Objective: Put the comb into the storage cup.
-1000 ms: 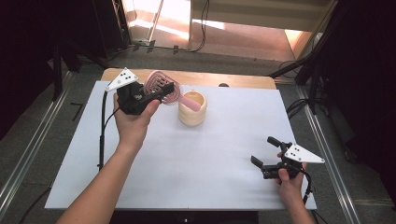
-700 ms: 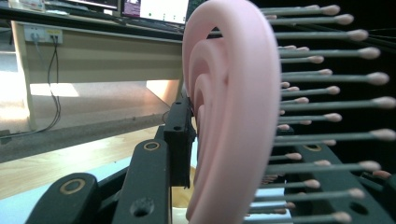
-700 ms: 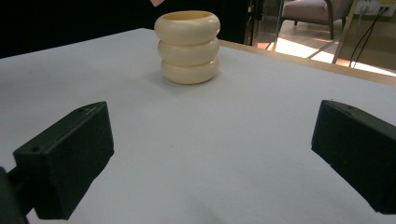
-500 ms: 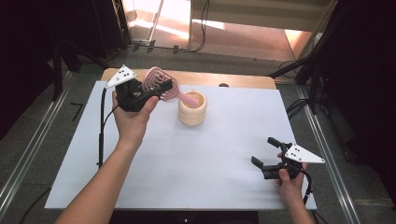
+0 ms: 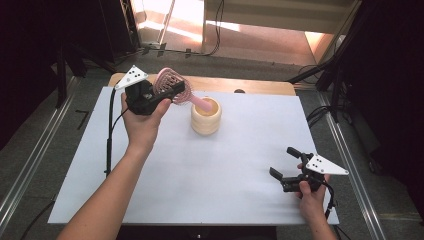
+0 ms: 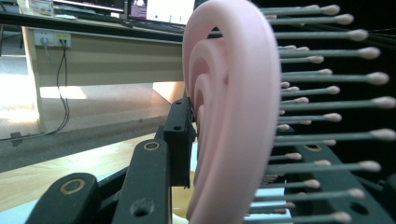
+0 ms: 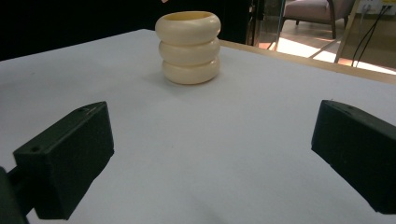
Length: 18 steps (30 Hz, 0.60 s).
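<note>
The tool (image 6: 224, 154) grips a pink hairbrush (image 6: 233, 116), its bristles (image 6: 327, 74) pointing right.

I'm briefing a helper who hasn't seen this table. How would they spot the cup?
On the white table top, look toward the far edge, just left of centre. The cream cup stands there upright, its wall made of three stacked bulging rings, with the pink hairbrush handle dipping into its mouth.

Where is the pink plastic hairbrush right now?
In the high view, the pink plastic hairbrush sits clamped in the left gripper at far left, its handle angled into the cream ribbed cup.
</note>
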Tool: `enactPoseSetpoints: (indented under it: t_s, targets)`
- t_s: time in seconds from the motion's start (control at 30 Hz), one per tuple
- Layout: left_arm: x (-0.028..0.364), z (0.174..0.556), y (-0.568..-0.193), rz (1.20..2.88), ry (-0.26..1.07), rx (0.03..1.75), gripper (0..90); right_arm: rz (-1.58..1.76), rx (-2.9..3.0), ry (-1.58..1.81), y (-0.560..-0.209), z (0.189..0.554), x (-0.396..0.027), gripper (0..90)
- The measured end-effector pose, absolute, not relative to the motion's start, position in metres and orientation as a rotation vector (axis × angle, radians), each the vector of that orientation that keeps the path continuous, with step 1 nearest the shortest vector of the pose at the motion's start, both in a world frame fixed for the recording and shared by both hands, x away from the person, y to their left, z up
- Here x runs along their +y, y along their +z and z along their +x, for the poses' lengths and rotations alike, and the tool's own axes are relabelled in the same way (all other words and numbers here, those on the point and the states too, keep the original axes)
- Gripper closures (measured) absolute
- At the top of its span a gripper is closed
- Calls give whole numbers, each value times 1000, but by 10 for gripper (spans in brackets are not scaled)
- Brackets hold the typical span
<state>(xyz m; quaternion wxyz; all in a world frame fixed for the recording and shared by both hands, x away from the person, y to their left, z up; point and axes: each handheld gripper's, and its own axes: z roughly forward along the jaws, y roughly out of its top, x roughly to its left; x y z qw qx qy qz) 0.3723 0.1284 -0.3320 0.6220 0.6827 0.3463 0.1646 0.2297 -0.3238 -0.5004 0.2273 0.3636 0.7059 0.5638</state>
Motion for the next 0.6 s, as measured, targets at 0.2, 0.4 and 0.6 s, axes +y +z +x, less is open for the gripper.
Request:
enactPoseSetpoints:
  t_s: [0.2,0.4,0.6]
  targets:
    - [126,379,-335,1574,381,808,639,1001,1943,1558,-500,230,-324,0]
    - [123,385,-341,1575,373,817,639,1007,1944,1562,-500,229,-325,0]
    - [122,390,-345,1579,376,828,639,1006,1939,1564,-500,229,-326,0]
